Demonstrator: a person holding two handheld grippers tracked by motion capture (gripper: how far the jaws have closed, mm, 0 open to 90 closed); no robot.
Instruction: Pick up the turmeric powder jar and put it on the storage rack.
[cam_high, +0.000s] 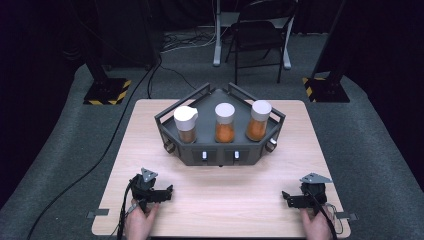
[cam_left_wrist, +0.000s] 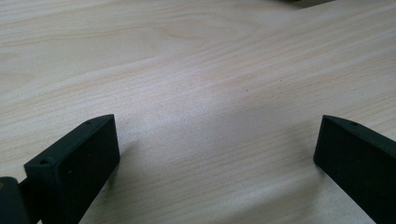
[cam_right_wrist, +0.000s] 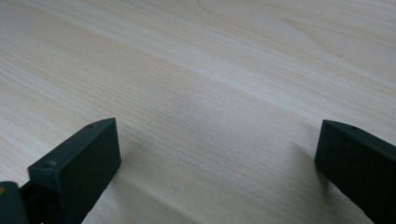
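Pale wooden table (cam_high: 220, 200) bears both tongs at rest, left gripper (cam_high: 167, 192) and right gripper (cam_high: 286, 196) spread wide and empty, three orange-filled jars (cam_high: 225, 123) racked well ahead between them, suggesting a reach forward comes next.

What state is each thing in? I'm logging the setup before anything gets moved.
Left jar: upright in the rack, white lid on, orange filling.
Middle jar: upright, lidded, orange filling.
Right jar: upright, lidded, orange filling.
Rack: standing on the table, holding all three jars.
Left gripper: open, empty, low over the table.
Right gripper: open, empty.
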